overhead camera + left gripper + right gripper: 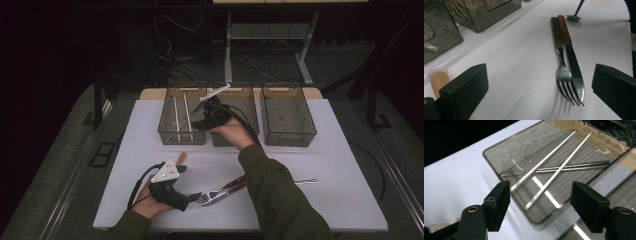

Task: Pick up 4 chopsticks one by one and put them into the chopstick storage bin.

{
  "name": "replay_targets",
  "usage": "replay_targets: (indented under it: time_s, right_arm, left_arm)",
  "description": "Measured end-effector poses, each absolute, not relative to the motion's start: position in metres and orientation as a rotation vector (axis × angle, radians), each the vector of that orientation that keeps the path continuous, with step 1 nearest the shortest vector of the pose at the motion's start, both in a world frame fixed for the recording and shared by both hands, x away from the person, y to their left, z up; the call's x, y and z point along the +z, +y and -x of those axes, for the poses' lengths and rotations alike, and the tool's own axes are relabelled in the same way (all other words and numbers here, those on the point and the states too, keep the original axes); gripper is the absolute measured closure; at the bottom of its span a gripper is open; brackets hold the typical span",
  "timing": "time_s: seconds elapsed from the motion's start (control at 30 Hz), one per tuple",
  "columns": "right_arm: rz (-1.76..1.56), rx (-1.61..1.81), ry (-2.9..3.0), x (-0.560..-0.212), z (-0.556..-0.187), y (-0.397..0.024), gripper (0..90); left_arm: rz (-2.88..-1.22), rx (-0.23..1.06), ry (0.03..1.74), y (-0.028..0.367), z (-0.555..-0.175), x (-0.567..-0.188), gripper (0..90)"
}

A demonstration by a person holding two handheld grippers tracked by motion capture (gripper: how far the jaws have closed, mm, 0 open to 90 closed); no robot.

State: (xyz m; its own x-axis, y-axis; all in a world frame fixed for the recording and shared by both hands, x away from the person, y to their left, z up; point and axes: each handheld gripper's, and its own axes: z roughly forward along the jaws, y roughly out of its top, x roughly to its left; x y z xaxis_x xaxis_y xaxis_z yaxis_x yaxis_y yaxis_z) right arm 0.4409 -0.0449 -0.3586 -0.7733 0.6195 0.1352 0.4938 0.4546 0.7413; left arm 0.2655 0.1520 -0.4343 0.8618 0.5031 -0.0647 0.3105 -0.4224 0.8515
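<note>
At the table's front left my left gripper (194,196) (539,85) rests open, its jaws wide on either side of bare tabletop. Just beyond its tips lie a fork (207,197) (562,72) and a knife (231,186) (574,67), side by side, both with brown wooden handles. My right gripper (198,123) (540,195) hangs open over the near right corner of the left smoky bin (167,134) (499,157), with nothing between its jaws. Inside that bin lie several metal chopsticks (181,114) (549,167), one pair crossing another.
Two more smoky bins stand at the back, a middle one (247,100) and a right one (289,115). A slim metal utensil (305,181) lies beyond the right forearm. A pale tan piece (181,157) (437,81) lies by the left gripper. A white mat (330,165) covers the table.
</note>
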Motion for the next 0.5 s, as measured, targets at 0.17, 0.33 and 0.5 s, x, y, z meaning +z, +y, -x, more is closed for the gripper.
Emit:
replay_targets:
  time_s: [0.17, 0.33, 0.5]
  right_arm:
    - [-0.965, 1.228, 2.531, -0.359, -0.427, -0.065, 30.9]
    - [-0.952, 1.241, 2.520, -0.359, -0.416, -0.085, 29.4]
    - [-0.951, 1.232, 2.519, -0.361, -0.405, -0.104, 29.3]
  left_arm:
    - [-2.069, 0.256, 0.582, 0.153, -0.267, -0.434, 0.0]
    - [-2.063, 0.254, 0.593, 0.152, -0.266, -0.436, 0.0]
    - [-2.064, 0.250, 0.599, 0.152, -0.267, -0.436, 0.0]
